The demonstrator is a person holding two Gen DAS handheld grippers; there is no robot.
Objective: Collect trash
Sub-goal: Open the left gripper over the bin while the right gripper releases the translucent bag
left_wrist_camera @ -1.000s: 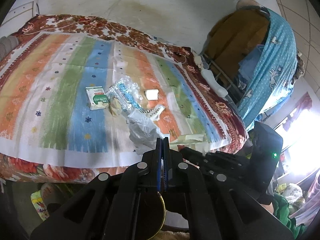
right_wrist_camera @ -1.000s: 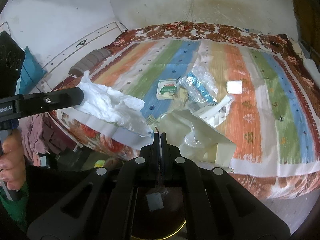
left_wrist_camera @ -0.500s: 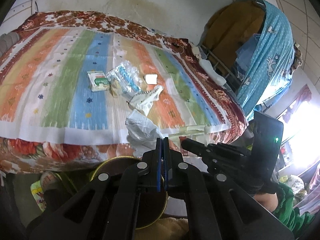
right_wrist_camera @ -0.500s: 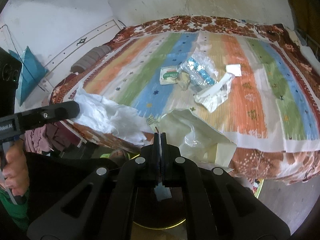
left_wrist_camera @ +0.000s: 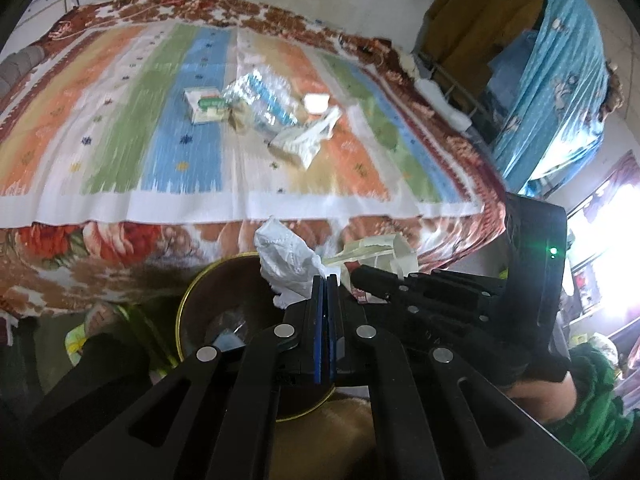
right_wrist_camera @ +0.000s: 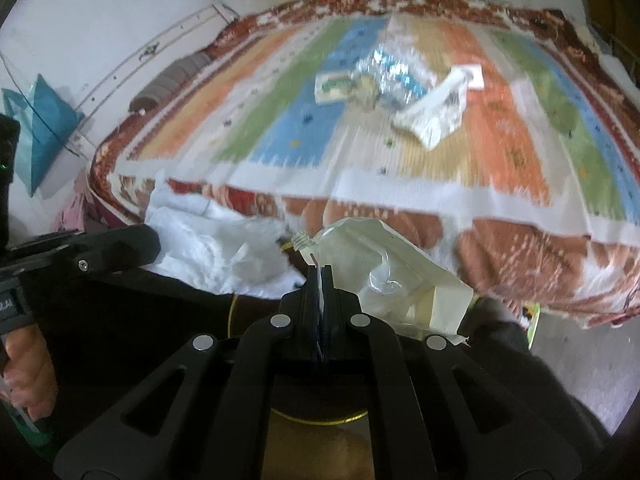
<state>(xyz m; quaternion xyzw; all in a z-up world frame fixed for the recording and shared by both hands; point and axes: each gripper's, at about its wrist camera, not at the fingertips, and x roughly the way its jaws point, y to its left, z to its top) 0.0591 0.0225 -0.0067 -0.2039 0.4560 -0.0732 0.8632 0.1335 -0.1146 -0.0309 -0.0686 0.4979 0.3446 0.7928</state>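
Note:
My left gripper (left_wrist_camera: 326, 278) is shut on a crumpled white tissue (left_wrist_camera: 286, 264), held over a dark round bin with a gold rim (left_wrist_camera: 188, 312) on the floor in front of the bed. My right gripper (right_wrist_camera: 320, 269) is shut on a cream plastic wrapper (right_wrist_camera: 384, 276) just beside it, above the same bin (right_wrist_camera: 320, 420). On the striped bedspread (left_wrist_camera: 120, 128) lie more pieces of trash: a small green-and-white box (left_wrist_camera: 204, 104), a clear crinkled bottle wrapper (left_wrist_camera: 264, 102), a white packet (left_wrist_camera: 308, 140) and a small white square (left_wrist_camera: 316, 101).
The bed's flowered edge (left_wrist_camera: 80, 248) runs just behind the bin. A blue curtain (left_wrist_camera: 560, 80) hangs at the right of the bed. A person's hand (right_wrist_camera: 24, 376) grips the left handle. A teal bag (right_wrist_camera: 40, 128) leans on the white wall.
Both grippers have come back from the bed and sunk toward the bin, each keeping its piece of trash. The bin now shows under the left gripper.

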